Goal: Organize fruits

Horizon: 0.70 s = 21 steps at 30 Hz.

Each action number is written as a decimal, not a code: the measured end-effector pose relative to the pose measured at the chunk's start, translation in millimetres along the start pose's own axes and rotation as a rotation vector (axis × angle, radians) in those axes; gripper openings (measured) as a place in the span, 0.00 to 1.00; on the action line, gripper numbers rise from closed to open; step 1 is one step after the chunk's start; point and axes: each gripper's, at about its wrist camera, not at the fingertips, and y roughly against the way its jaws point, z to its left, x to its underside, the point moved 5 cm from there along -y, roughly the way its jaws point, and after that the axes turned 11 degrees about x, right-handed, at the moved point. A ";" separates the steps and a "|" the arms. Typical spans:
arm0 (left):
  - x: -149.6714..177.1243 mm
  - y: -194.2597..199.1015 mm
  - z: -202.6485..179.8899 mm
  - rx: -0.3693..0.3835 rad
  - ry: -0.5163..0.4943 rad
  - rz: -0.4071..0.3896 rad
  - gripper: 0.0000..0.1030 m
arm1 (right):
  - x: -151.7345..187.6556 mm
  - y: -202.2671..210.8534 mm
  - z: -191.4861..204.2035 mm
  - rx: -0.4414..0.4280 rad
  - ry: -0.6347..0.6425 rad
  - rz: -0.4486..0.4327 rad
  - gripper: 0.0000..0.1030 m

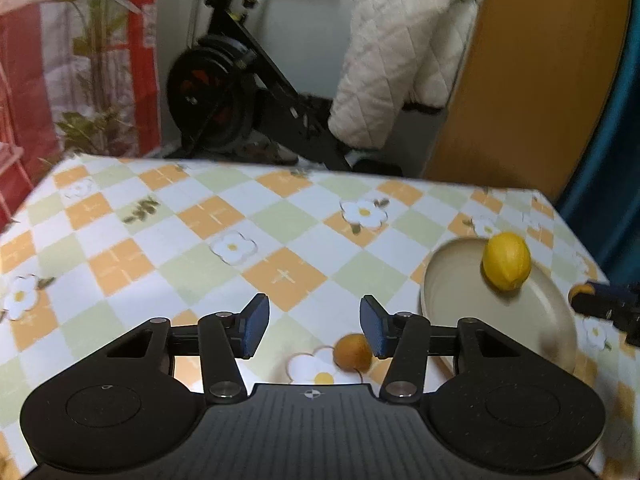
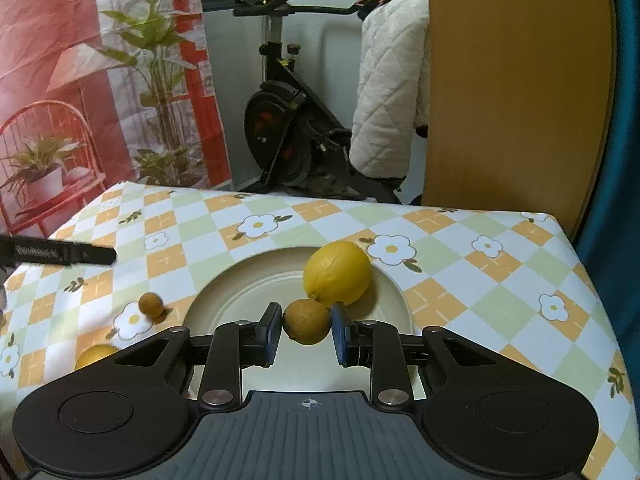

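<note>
A cream plate (image 2: 240, 292) lies on the checked tablecloth and holds a yellow lemon (image 2: 337, 272). My right gripper (image 2: 304, 330) is over the plate with a small brown round fruit (image 2: 307, 321) between its fingers; small gaps show at both pads. A second small brown fruit (image 2: 151, 304) lies on the cloth left of the plate, and a yellow fruit (image 2: 94, 356) peeks out at the lower left. In the left wrist view my left gripper (image 1: 314, 326) is open and empty, with the small brown fruit (image 1: 353, 353) just below its right finger. The plate (image 1: 448, 292) and lemon (image 1: 506, 260) lie to its right.
The table (image 1: 168, 248) ends at a far edge with an exercise bike (image 2: 288, 136) and a white quilted coat (image 2: 388, 92) behind it. A wooden panel (image 2: 516, 92) stands at the back right. The left gripper's finger (image 2: 60, 254) shows at the left edge.
</note>
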 end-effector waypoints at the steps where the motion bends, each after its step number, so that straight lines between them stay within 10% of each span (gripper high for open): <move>1: 2.4 -5.8 -0.6 0.007 0.001 0.017 0.51 | 0.2 -2.4 -1.0 -0.001 -0.006 0.003 0.24; 21: 18.8 -35.3 -5.0 0.053 -0.012 0.106 0.30 | 14.2 -13.7 -5.6 -0.009 -0.056 0.038 0.24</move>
